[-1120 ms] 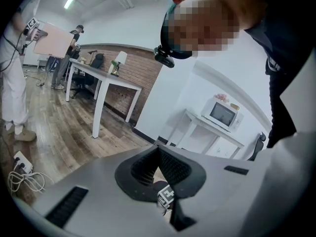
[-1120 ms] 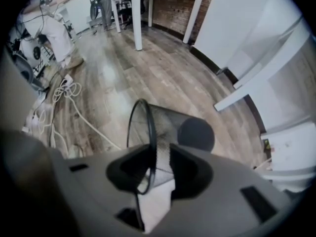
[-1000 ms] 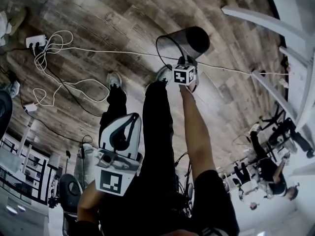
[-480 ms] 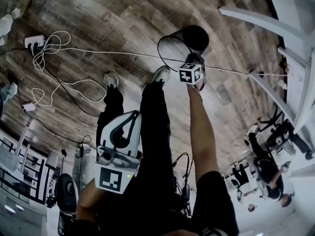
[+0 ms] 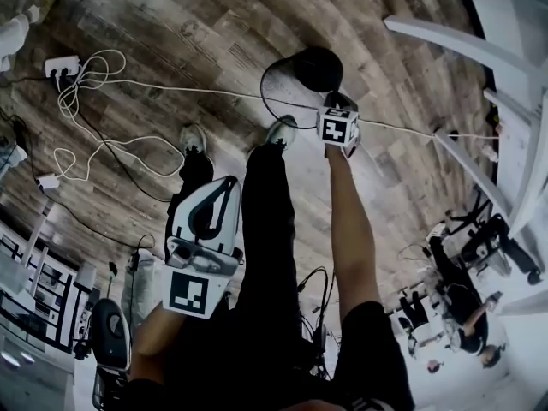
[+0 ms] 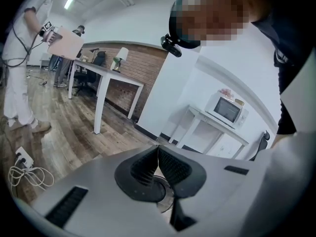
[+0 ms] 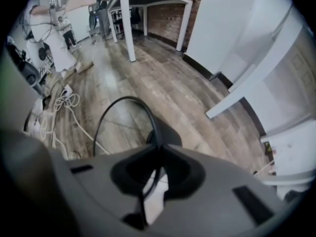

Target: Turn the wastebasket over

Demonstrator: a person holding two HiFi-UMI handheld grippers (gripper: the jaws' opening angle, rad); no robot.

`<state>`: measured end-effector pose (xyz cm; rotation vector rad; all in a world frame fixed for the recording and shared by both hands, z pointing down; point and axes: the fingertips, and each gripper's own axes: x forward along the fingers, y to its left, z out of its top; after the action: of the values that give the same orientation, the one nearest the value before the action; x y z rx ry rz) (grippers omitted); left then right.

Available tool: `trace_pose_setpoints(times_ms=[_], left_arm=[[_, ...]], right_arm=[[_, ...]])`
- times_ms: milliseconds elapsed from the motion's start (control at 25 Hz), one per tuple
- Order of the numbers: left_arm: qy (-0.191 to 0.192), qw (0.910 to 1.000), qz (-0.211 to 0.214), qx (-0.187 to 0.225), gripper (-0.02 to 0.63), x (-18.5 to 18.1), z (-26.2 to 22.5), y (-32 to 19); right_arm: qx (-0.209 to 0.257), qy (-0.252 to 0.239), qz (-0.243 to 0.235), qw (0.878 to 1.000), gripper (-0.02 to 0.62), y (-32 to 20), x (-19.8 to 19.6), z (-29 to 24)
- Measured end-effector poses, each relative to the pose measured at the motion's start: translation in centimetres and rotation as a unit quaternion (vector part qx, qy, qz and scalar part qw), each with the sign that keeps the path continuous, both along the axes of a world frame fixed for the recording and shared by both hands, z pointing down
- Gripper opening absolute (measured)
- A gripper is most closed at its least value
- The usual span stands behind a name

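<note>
The wastebasket [image 5: 313, 67] is tipped on its side on the wood floor [image 5: 171, 24], mouth toward us. Our right gripper [image 7: 158, 151] has just been closing its jaws onto the thin rim wire, which we figure is the easiest handle for levering it over. The left gripper [image 6: 157, 154] hangs well back from the wastebasket, pinched together on nothing. A white cable [image 5: 171, 88] runs right by the wastebasket's rim and a white frame [image 5: 445, 36] sits off to its right, but the floor beyond it looks open.
</note>
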<state>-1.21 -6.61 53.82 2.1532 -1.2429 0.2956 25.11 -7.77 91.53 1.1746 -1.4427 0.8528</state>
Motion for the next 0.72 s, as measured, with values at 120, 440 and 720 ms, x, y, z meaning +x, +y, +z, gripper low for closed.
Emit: trace_pose_setpoints(times_ms=[120, 440, 720], left_arm=[[0.005, 0.9983, 0.024, -0.053, 0.081, -0.1, 3.3, 1.1], [0.008, 0.9885, 0.018, -0.15, 0.197, -1.4, 13.0, 1.9], [-0.041, 0.9703, -0.02, -0.237, 0.241, -4.2, 21.5, 3.3]], right_arm=[[0.002, -0.014, 0.001, 1.0, 0.051, 0.2, -1.7, -0.8], [0.016, -0.079, 0.022, 0.997, 0.051, 0.2, -5.1, -5.5], [0.03, -0.143, 0.019, 0.989, 0.051, 0.1, -8.9, -11.0]])
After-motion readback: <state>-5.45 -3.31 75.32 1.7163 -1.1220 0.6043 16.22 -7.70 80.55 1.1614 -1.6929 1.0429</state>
